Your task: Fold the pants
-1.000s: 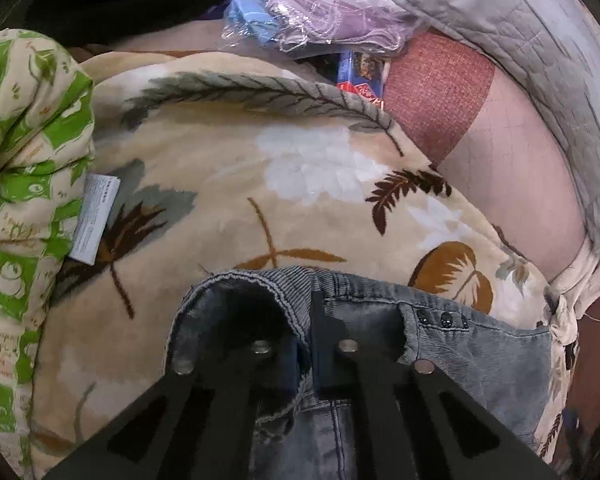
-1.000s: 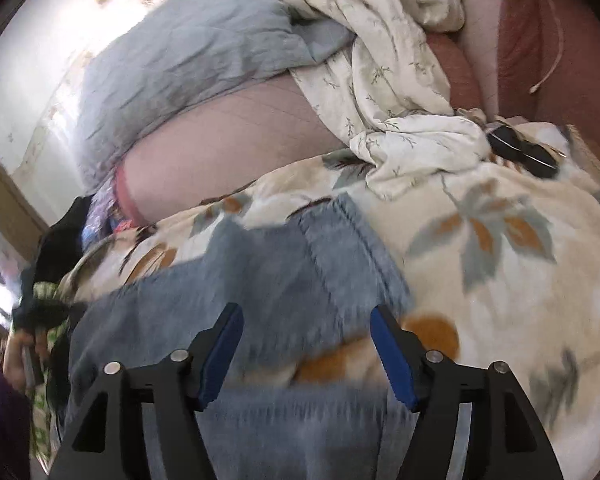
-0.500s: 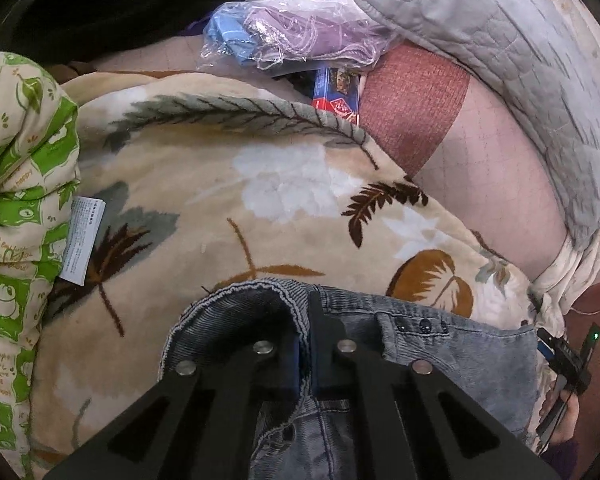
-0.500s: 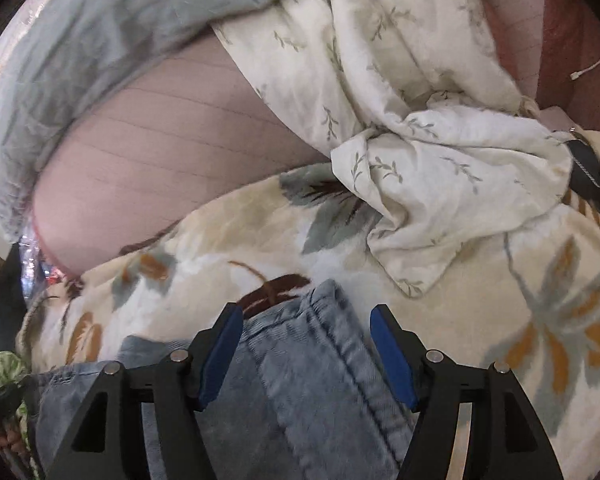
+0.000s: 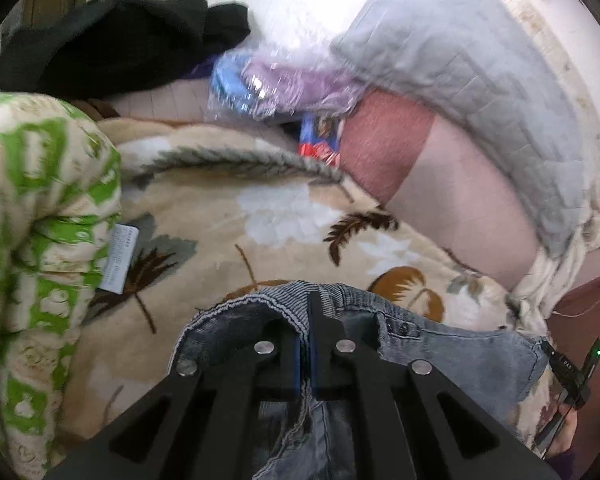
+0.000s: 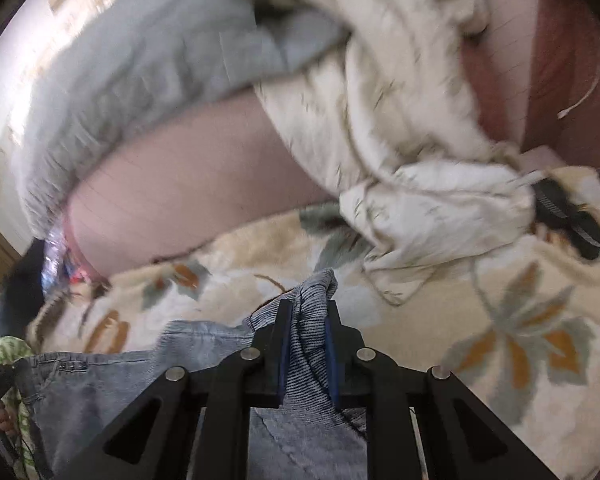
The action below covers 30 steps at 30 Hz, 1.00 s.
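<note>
- The right gripper [image 6: 306, 320] is now clamping a bunched corner of the faded blue denim pants [image 6: 148, 384]; half a second ago its blue-padded jaws were standing wide apart on either side of that cloth, so the grasp is freshly made.
- The left gripper [image 5: 309, 312] is still pinching the ribbed waistband edge of the same pants [image 5: 452, 344], jaws nearly touching with only a thin layer of fabric between them, as in both earlier frames.
- The pants are lying on the cream plush blanket with brown and grey leaf print [image 5: 228, 216], stretched between the two tools along the blanket's near edge.
- With both ends of the waistband held, the garment is judged ready to be lifted or drawn over itself; no fold is showing yet, so the task appears to be at an early stage.
- Compared with the earlier left view, the camera is tilting upward: more of the black garment [image 5: 112, 40] and the grey quilted pillow [image 5: 472, 80] beyond the blanket's far edge is coming into view, and the picture is blurring.
- The right view is likewise smearing, the crumpled white sprigged sheet [image 6: 400, 168] sliding lower in the frame, which suggests that both hands are beginning to raise the cloth.
- The green-and-white printed quilt [image 5: 40, 240] is sitting along the blanket's left edge, apart from the pants.
</note>
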Each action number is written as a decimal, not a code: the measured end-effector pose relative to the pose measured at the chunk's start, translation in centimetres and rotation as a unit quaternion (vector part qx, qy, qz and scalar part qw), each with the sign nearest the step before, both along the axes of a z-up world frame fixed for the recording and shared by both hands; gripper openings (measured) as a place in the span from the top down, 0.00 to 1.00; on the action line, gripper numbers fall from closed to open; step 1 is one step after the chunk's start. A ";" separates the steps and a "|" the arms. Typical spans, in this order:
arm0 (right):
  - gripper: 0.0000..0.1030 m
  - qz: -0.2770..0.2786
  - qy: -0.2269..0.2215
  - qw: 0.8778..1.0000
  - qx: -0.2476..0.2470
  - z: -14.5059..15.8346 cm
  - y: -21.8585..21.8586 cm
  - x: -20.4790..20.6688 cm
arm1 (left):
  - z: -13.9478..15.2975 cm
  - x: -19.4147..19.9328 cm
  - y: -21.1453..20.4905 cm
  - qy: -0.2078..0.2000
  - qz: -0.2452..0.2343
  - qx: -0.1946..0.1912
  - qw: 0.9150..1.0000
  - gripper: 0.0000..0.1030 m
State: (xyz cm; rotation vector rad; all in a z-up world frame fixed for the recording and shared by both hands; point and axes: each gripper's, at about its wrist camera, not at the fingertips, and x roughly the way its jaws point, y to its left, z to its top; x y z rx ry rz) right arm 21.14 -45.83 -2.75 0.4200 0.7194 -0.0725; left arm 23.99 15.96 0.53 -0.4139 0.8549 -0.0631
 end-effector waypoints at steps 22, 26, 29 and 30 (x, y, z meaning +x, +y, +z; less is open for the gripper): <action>0.85 0.009 -0.060 0.995 0.076 -1.9 -3.0 -25.6 | 2.4 -25.8 0.4 -0.050 -0.057 0.013 0.997 0.97; 0.85 0.029 -0.058 0.995 0.077 -3.2 -2.4 -29.4 | 0.1 -28.6 0.3 -0.034 -0.054 0.019 0.998 0.97; 0.85 0.040 -0.051 0.995 0.079 -4.1 -1.9 -31.4 | -1.6 -29.7 1.2 -0.024 -0.043 0.012 0.999 0.96; 0.85 0.041 -0.049 0.995 0.077 -4.4 -1.7 -31.9 | -2.2 -29.9 1.8 -0.017 -0.034 -0.004 0.999 0.96</action>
